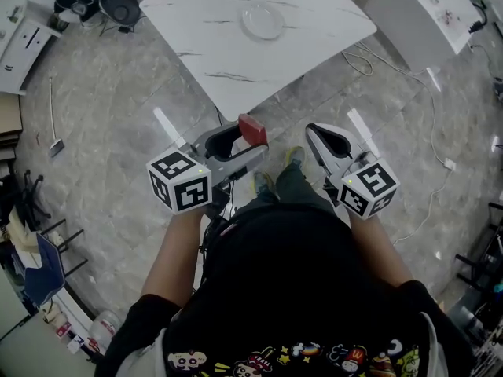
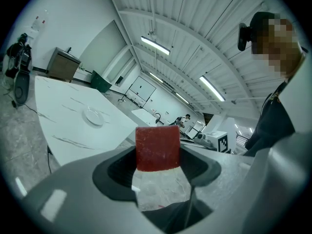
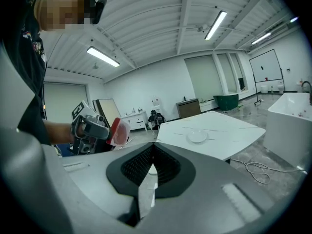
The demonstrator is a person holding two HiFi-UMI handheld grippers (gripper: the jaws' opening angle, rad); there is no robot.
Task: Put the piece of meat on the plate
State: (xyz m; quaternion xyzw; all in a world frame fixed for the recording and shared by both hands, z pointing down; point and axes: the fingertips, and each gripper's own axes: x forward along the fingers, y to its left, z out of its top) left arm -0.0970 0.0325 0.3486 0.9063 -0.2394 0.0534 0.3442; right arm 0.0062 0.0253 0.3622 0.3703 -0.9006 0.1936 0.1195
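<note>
A red, flat piece of meat [image 1: 253,129] is clamped between the jaws of my left gripper [image 1: 250,138]; in the left gripper view the piece of meat [image 2: 157,148] stands upright between the tips of that gripper [image 2: 158,156]. My right gripper [image 1: 316,137] is shut with nothing in it, its tips meeting in the right gripper view [image 3: 152,161]. A clear glass plate [image 1: 262,20] lies on the white marble table [image 1: 236,61] ahead, well beyond both grippers. The plate [image 2: 93,116] also shows in the left gripper view, and the plate [image 3: 197,136] in the right gripper view. The right gripper view catches the meat [image 3: 118,131] at its left.
The white marble table's near corner [image 1: 236,115] is just ahead of the left gripper. A second white table [image 1: 428,10] stands at the upper right, with cables [image 1: 393,65] across the grey floor. Clutter and a dark bag [image 1: 118,5] sit at the upper left.
</note>
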